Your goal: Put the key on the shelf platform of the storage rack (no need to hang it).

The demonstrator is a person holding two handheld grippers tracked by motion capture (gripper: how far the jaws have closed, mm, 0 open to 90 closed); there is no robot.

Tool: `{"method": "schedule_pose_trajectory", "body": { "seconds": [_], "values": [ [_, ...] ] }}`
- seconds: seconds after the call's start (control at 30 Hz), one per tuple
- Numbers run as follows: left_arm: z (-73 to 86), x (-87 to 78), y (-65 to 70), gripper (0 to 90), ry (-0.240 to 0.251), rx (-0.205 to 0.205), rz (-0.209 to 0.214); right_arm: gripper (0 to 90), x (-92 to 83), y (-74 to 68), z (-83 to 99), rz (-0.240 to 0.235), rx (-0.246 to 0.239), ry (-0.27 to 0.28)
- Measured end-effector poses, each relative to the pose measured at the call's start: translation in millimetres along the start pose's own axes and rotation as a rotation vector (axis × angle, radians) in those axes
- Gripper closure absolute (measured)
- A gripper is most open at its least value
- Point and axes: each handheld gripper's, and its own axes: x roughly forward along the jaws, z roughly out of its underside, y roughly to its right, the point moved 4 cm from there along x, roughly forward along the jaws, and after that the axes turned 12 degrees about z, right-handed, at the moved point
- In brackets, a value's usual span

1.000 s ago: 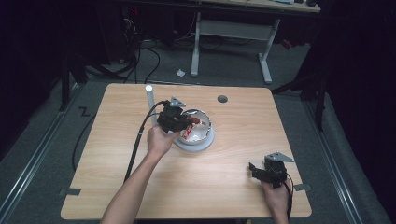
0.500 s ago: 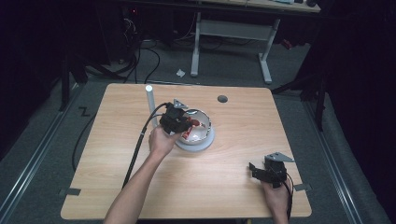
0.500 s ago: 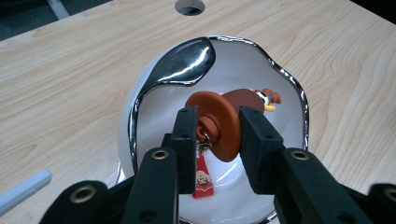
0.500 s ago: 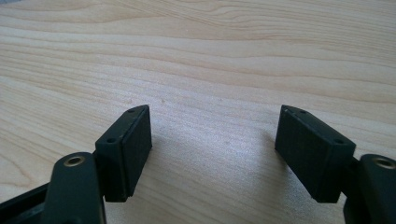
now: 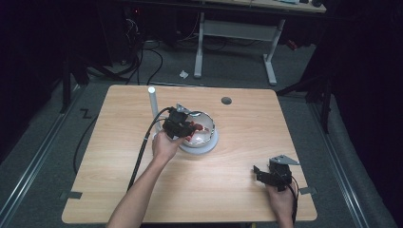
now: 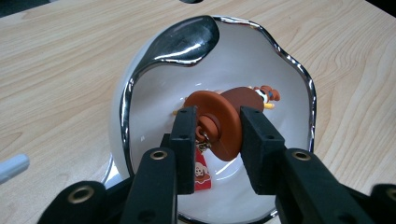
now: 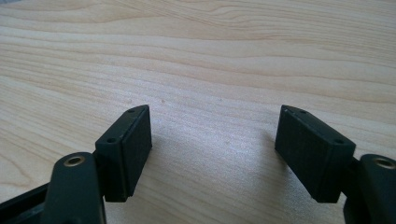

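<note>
A white bowl [image 5: 205, 124] [image 6: 285, 65] with a wavy silver rim stands near the middle of the table. Inside it lies a brown toy figure [image 6: 224, 116] with a round disc and a small red tag [image 6: 201, 171]. My left gripper [image 5: 189, 128] [image 6: 217, 135] reaches into the bowl from the left, and its pads press on the disc from both sides. Its jaws have just eased apart slightly, with the toy still between them. My right gripper [image 5: 260, 173] [image 7: 212, 154] rests low at the table's front right, open, with bare wood between its pads.
A white upright post [image 5: 152, 102] stands left of the bowl, and its end [image 6: 11, 167] lies beside the bowl. A round cable hole [image 5: 226, 100] sits at the table's [image 5: 237, 190] back. The left gripper's cable [image 5: 142, 147] trails off the front left.
</note>
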Motion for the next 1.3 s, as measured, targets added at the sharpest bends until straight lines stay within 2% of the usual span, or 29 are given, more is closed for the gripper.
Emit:
{"method": "schedule_pose_trajectory", "body": {
  "seconds": [0.37, 0.63, 0.77, 0.97, 1.1, 1.3],
  "values": [
    [2.4, 1.1, 6.3, 66.5, -0.030, 0.035, -0.008, 27.4, 0.0, 0.0, 0.0, 0.000, 0.001, 0.000],
    [10.7, 2.1, 7.7, 62.4, -0.045, 0.018, 0.017, 27.4, 0.0, -0.1, 0.0, 0.000, 0.002, 0.000],
    [10.5, -4.5, 9.8, 58.4, -0.027, 0.022, 0.025, 27.5, 0.0, 0.0, 0.0, -0.001, 0.001, 0.000],
    [7.8, -21.3, 13.3, 49.6, 0.028, 0.019, 0.044, 27.6, 0.0, 0.1, 0.0, -0.002, 0.001, 0.000],
    [9.1, -35.8, 15.0, 45.3, 0.065, 0.025, 0.037, 27.5, 0.0, 0.0, 0.0, -0.001, 0.001, 0.000],
    [17.6, -56.6, 12.9, 41.5, 0.095, 0.014, 0.032, 27.5, 0.0, 0.0, 0.0, 0.000, 0.000, 0.000]
  ]
}}
